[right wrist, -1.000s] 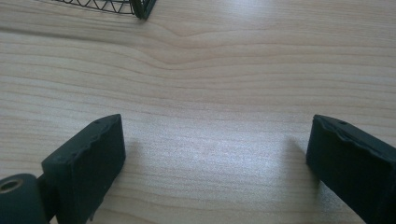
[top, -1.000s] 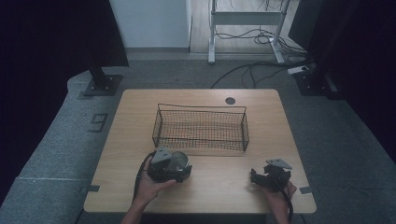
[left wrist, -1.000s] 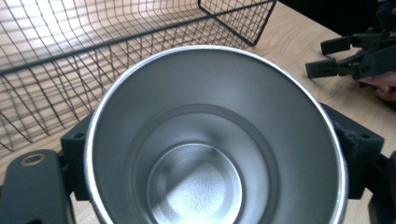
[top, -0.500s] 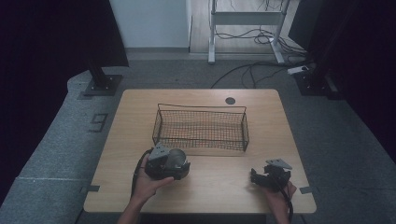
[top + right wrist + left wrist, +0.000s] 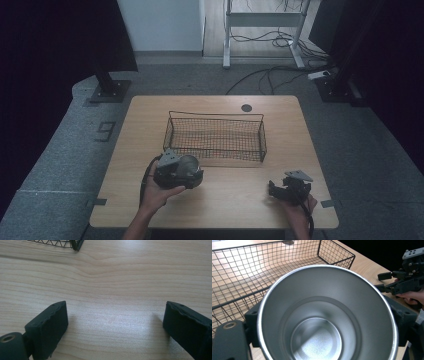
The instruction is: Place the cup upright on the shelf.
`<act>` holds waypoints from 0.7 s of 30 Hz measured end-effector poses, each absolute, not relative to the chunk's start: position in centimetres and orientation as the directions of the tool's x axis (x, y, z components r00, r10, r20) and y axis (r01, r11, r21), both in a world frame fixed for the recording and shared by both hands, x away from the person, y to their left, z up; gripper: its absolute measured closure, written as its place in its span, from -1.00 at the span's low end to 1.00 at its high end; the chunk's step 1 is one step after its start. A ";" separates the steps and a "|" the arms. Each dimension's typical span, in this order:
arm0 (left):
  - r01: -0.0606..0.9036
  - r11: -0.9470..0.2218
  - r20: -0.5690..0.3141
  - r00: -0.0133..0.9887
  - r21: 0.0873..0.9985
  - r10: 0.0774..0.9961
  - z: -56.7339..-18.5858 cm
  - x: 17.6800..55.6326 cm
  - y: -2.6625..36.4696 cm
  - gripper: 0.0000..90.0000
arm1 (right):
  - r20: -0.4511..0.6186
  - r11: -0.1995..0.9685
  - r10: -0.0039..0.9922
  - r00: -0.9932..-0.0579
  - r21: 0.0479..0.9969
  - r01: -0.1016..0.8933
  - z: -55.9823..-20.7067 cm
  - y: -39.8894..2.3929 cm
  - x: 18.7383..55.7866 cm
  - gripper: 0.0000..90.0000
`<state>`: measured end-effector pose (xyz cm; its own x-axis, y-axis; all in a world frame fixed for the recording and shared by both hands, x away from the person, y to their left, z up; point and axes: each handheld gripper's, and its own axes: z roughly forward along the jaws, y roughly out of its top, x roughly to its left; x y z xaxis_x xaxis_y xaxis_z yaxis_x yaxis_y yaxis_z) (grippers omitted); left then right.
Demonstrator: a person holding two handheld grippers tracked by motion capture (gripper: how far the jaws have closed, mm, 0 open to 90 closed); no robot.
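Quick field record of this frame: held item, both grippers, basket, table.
held item: metal cup, empty inside, mouth toward the left gripper's camera
left gripper: shut on the metal cup, just in front of the basket's near-left corner
right gripper: open, nothing between the jaws, low over the table near its front right
basket: black wire basket, empty, mid-table
table: light wood table
cup vs basket: cup outside the basket, not yet over it

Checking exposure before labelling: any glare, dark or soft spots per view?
High view: dim, surroundings near black, table readable. Left gripper view: metal cup sharp, soft sheen inside, wire basket brightly lit. Right gripper view: pale glare on the wood, jaws slightly soft.
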<state>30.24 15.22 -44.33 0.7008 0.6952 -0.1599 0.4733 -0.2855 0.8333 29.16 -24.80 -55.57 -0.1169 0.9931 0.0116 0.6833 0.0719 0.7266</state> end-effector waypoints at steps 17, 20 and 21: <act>0.442 -0.301 -0.134 0.720 0.845 0.681 -43.1 31.0 14.7 -0.67 | 0.012 0.075 0.992 -0.122 0.730 0.680 -55.6 -24.8 29.1 -0.83; 0.439 -0.304 -0.128 0.719 0.846 0.683 -42.7 31.1 14.7 -0.67 | 0.012 0.075 0.992 -0.122 0.730 0.680 -55.6 -24.8 29.1 -0.83; 0.438 -0.301 -0.129 0.719 0.847 0.683 -42.6 31.1 14.7 -0.67 | 0.012 0.075 0.992 -0.122 0.730 0.680 -55.6 -24.8 29.1 -0.83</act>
